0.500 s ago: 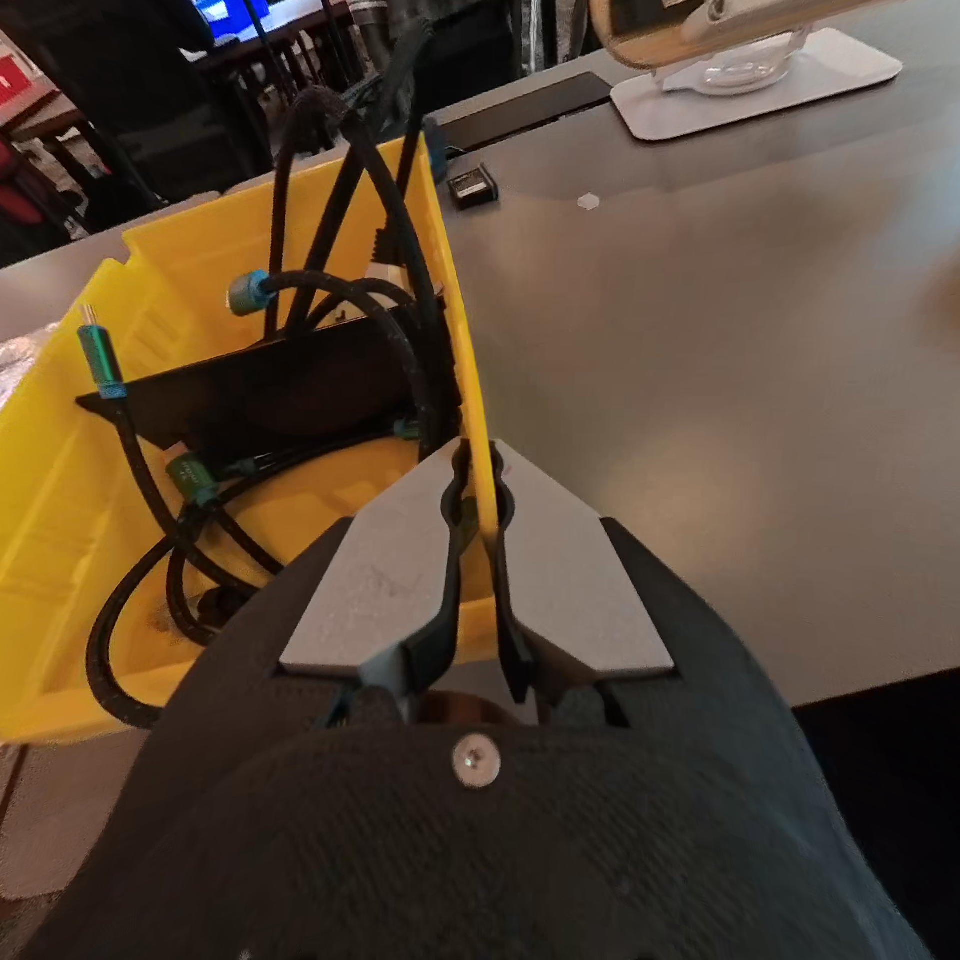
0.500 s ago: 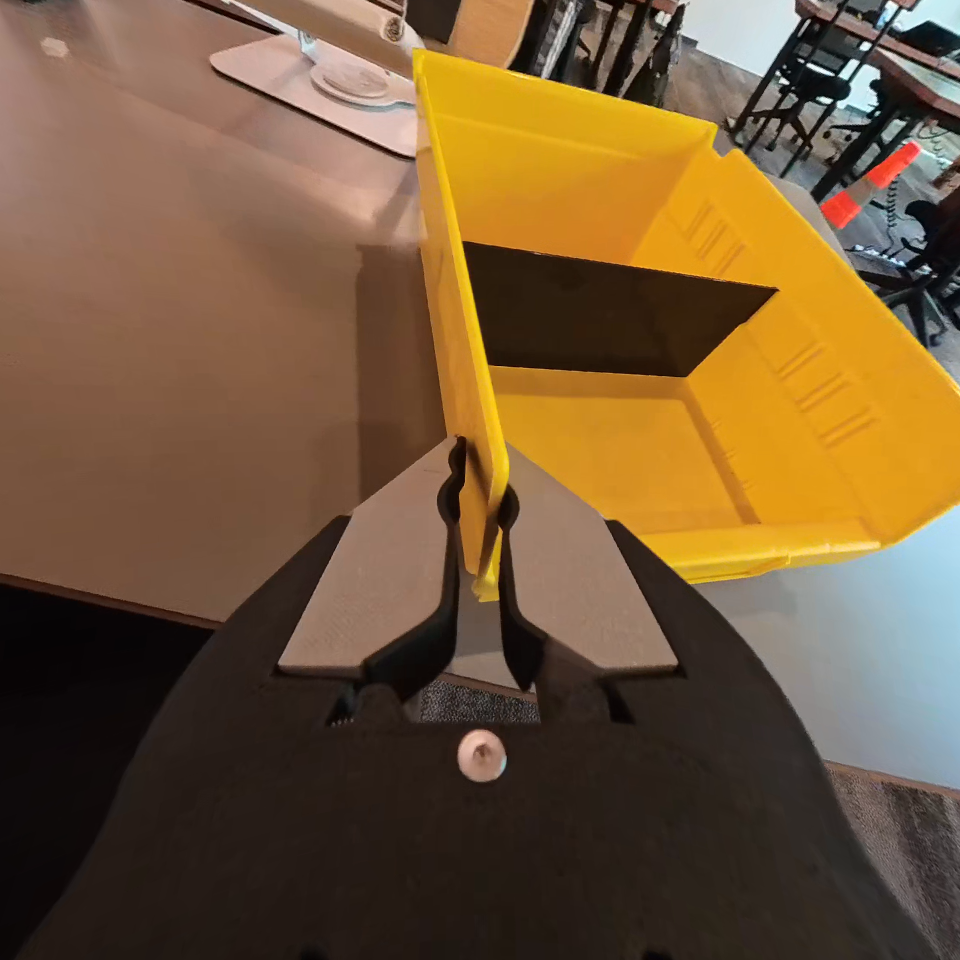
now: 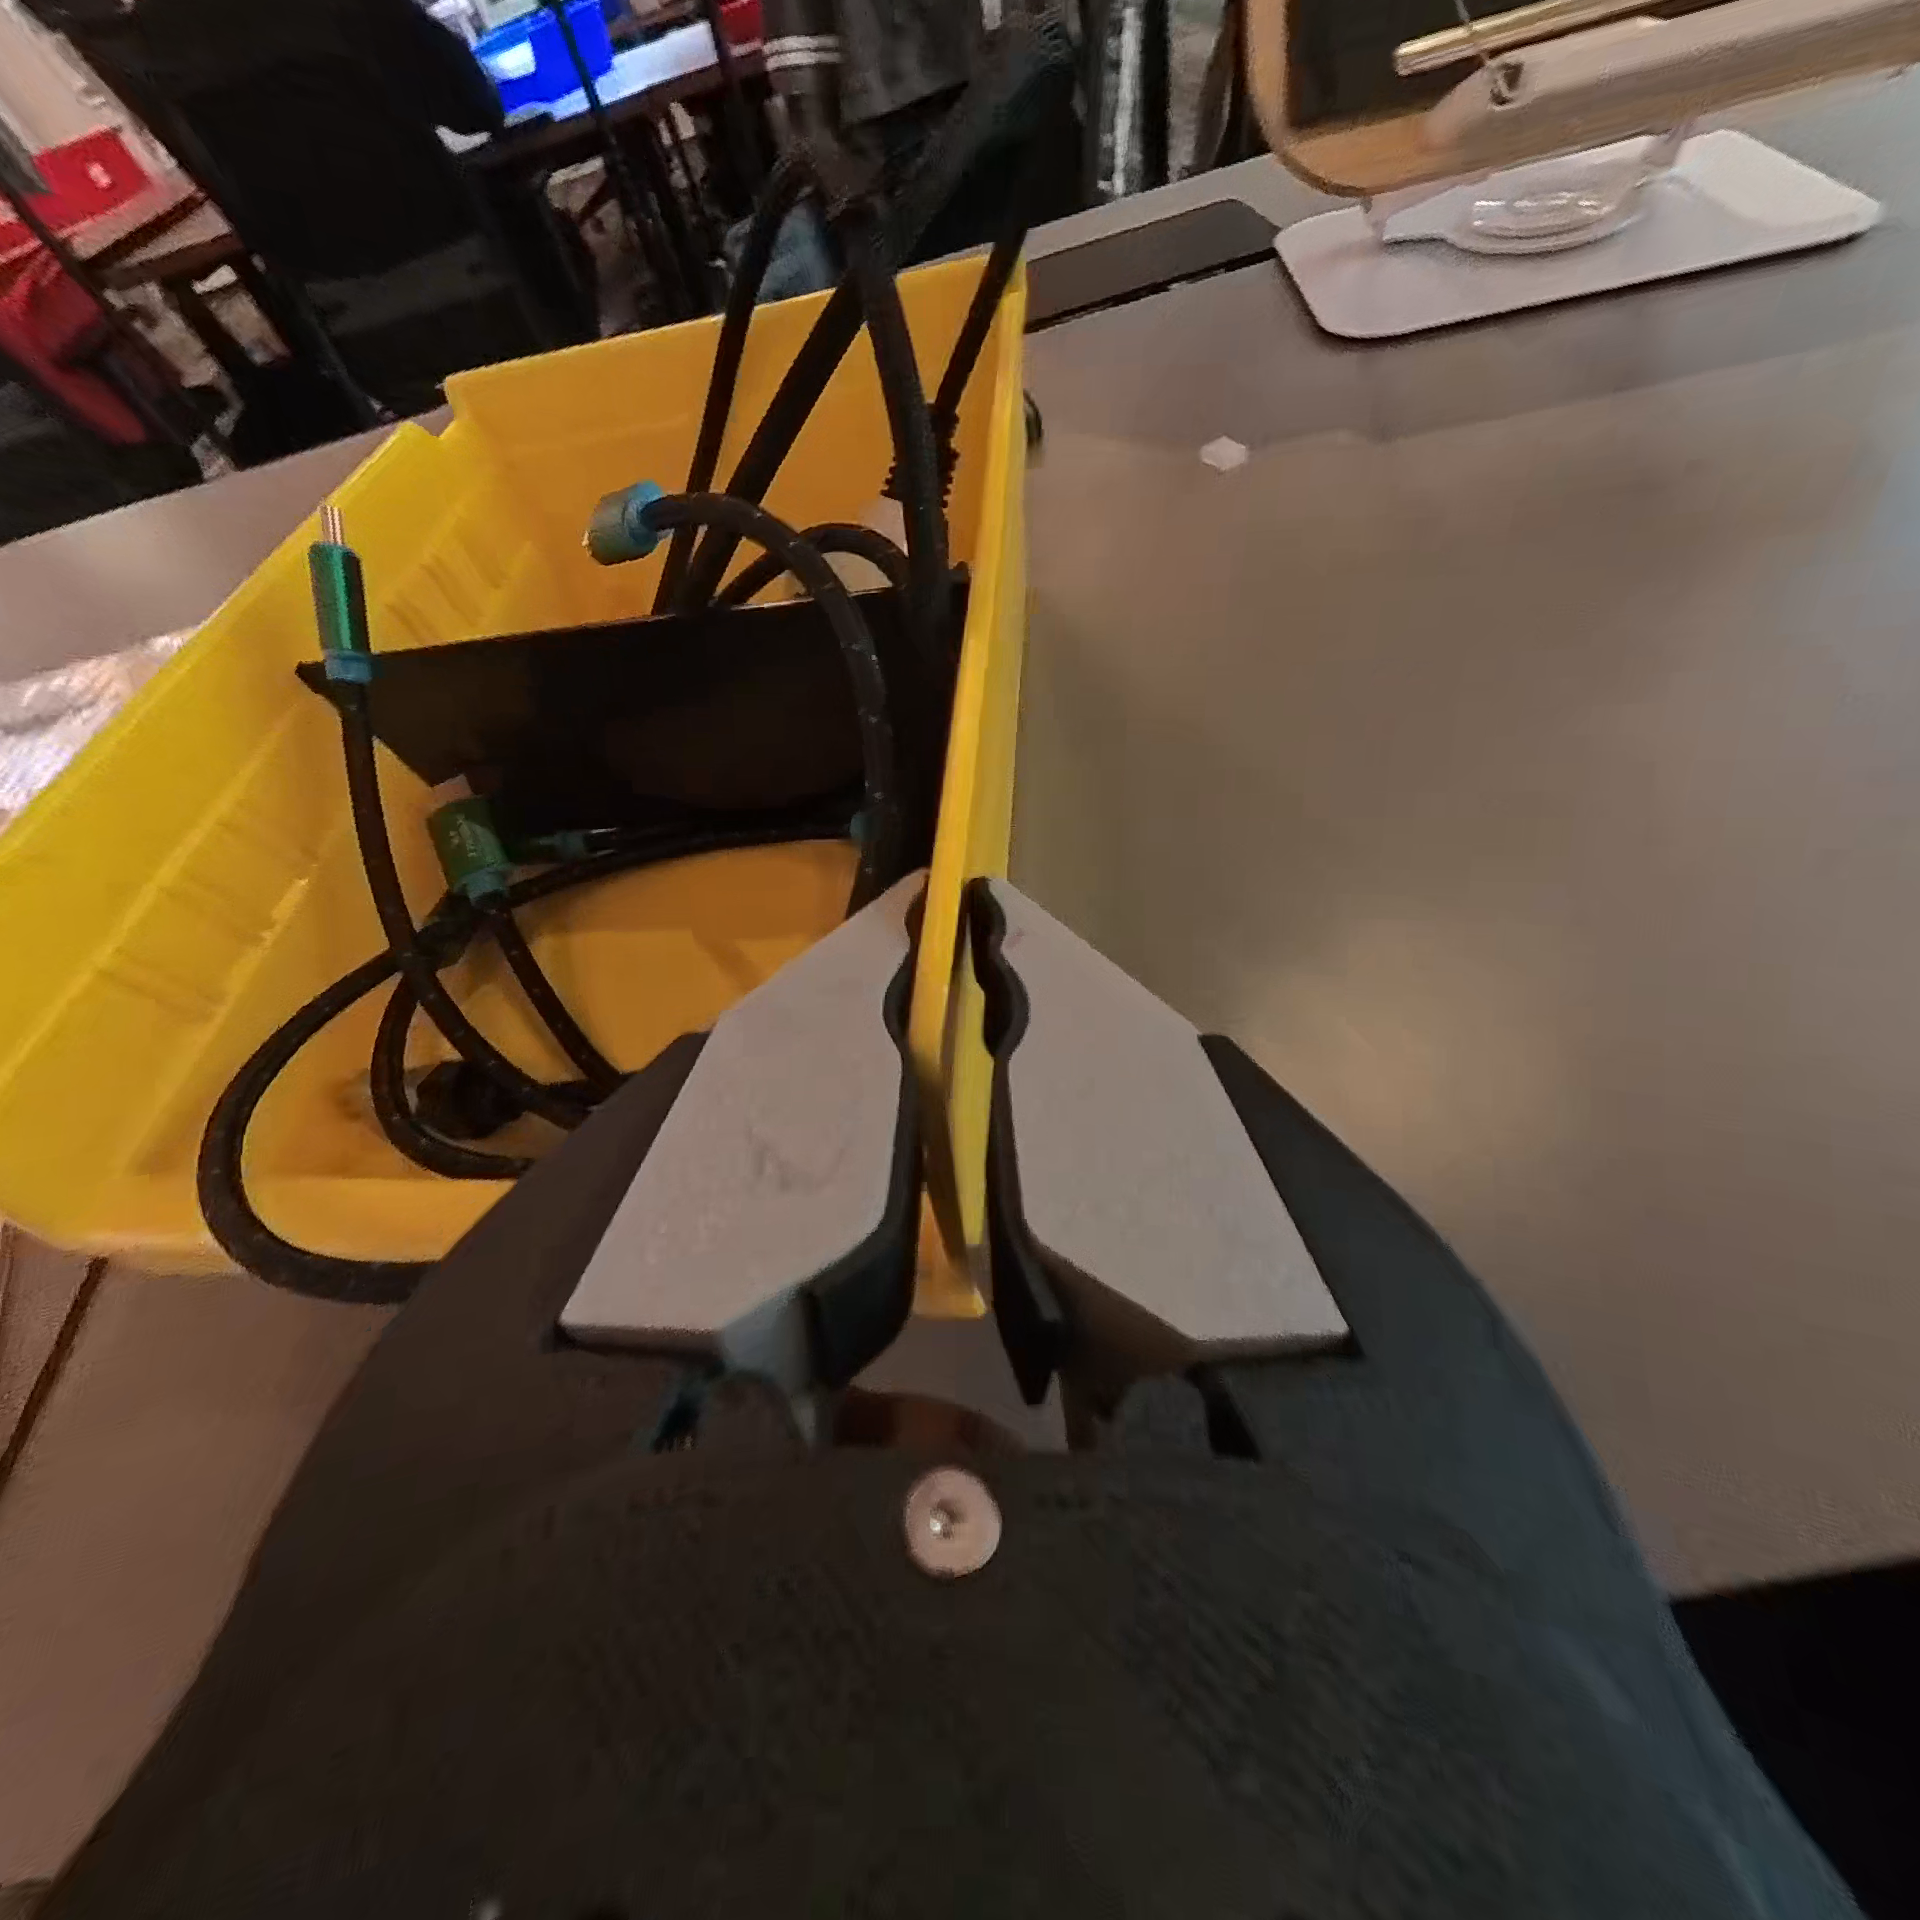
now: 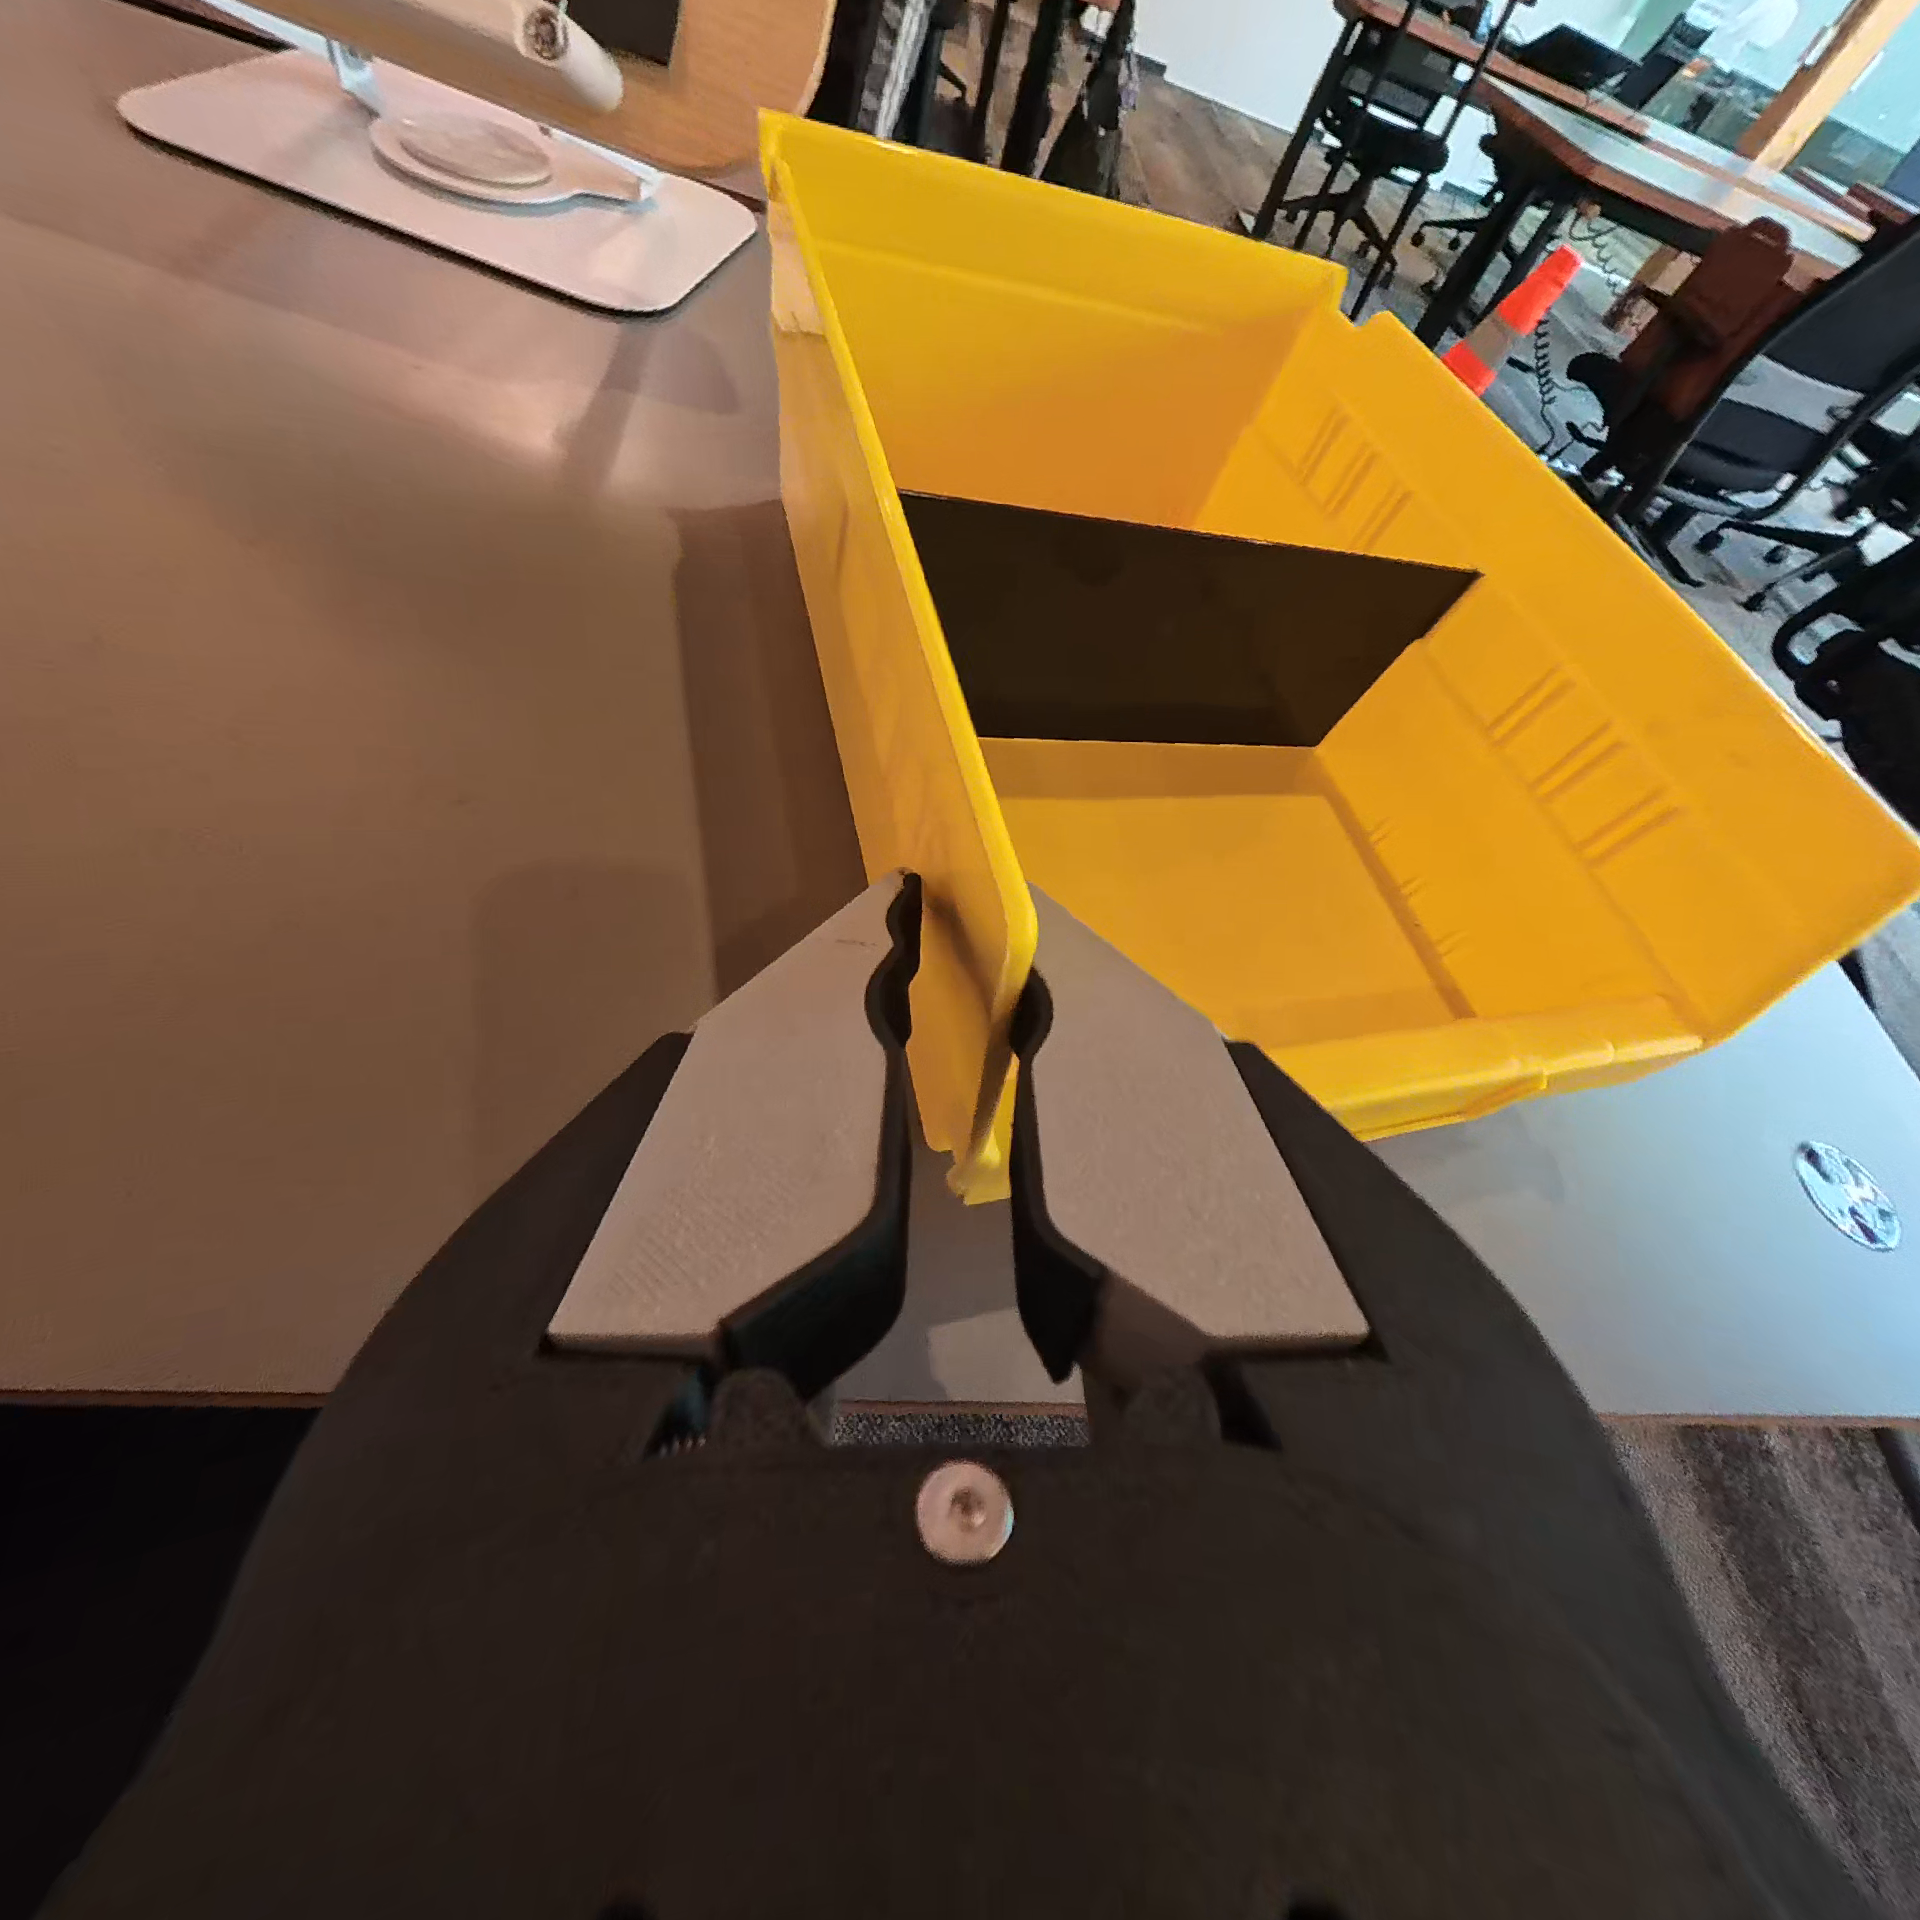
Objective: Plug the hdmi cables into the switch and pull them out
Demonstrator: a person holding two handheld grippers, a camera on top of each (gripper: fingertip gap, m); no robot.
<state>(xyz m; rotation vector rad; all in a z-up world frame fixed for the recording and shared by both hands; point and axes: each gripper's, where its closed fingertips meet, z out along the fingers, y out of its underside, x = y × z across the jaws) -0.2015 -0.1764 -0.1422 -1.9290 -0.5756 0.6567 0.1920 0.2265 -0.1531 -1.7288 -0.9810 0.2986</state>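
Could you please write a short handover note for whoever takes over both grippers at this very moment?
Left gripper: shut on the side wall of the yellow bin with cables.
Right gripper: shut on the side wall of the empty yellow bin, black divider inside.
HDMI cables lie tangled in the left bin, green plugs loose.
Switch: not clearly seen.
Done: nothing plugged in yet.
Left: release bins, plug cables in, pull out.
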